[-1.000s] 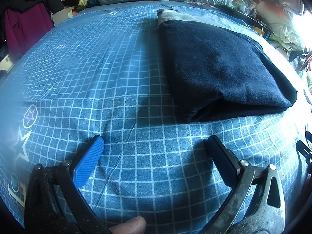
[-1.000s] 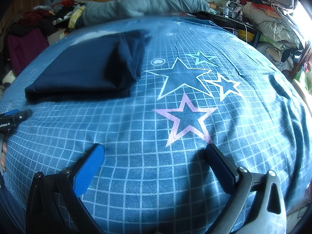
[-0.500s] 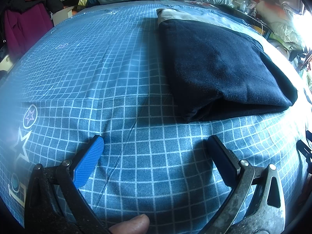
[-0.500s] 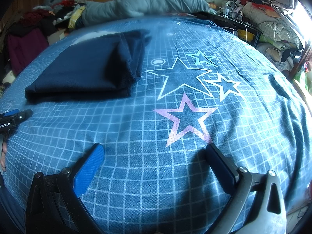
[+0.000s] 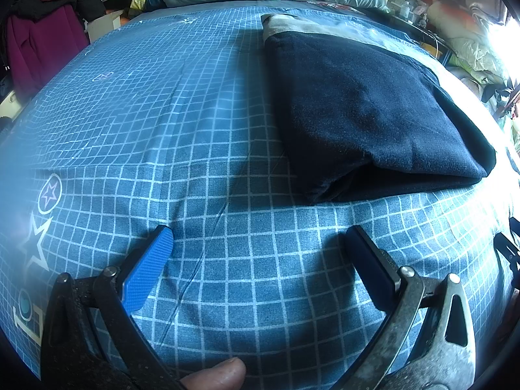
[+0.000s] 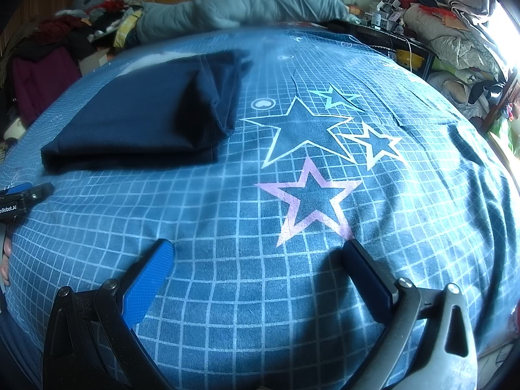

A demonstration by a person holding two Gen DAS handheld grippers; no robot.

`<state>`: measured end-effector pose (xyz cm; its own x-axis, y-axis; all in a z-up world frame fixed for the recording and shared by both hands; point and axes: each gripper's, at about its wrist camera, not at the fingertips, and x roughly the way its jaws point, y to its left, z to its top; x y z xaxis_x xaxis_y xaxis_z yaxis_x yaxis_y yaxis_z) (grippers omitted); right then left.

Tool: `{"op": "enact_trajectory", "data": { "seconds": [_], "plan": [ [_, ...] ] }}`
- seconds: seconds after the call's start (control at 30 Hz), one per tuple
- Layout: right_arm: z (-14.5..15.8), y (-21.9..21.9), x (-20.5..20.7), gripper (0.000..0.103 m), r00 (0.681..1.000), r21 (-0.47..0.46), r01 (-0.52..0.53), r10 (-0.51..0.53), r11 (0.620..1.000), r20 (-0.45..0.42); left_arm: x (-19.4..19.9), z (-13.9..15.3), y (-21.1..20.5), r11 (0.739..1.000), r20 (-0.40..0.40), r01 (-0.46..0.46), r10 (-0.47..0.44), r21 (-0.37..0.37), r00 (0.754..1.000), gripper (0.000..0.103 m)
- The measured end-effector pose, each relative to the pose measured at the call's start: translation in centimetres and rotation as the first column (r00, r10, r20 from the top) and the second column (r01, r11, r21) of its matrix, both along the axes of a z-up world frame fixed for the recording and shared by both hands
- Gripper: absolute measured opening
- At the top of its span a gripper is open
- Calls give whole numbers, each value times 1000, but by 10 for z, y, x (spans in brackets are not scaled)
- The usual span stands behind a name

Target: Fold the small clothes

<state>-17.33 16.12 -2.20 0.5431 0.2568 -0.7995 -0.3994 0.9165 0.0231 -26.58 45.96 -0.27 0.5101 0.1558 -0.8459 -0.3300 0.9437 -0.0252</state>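
Both grippers are seen spread wide and empty above a blue grid-patterned bedspread (image 5: 227, 169). Nothing is held by the left gripper (image 5: 258, 239), whose blue-padded finger and dark finger are parted over bare fabric, with a fingertip (image 5: 216, 375) of the person glimpsed at the lower edge of its view. A folded dark navy garment (image 5: 364, 110) is shown lying flat on the bedspread, ahead of and to the right of the left gripper, apart from both of its fingers; a strip of pale grey cloth (image 5: 292, 27) is visible along the garment's far edge.

From the right wrist view, the right gripper (image 6: 258, 248) is likewise held with its jaws apart, clear of the cloth, near a pink-outlined star (image 6: 310, 195) printed on the bedspread (image 6: 227, 286). The folded garment (image 6: 139, 117) is placed well to its left, its layered edge turned toward the white-outlined stars. Part of the left gripper's body (image 6: 19, 200) is caught at that view's left edge, just below the garment's near corner. A rumpled grey duvet (image 6: 243, 6) is heaped at the headboard end, and piled clothing is seen around the bed.
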Motion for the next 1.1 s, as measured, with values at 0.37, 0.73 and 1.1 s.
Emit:
{"op": "enact_trajectory", "data": {
  "seconds": [0.37,0.73,1.1],
  "plan": [
    [2,4,3,103,1000,-10,3,-3,1000,-9,1,0,-1,1000,-30,18,-18,13,999,103],
    [26,16,17,103,998,-12,6,-7,1000,-67,17,22,-5,999,-50,21,-20,27,999,103],
    [200,33,-24,103,987,161,-29,3,987,161,-33,216,-80,988,296,-18,-28,151,955,103]
  ]
}}
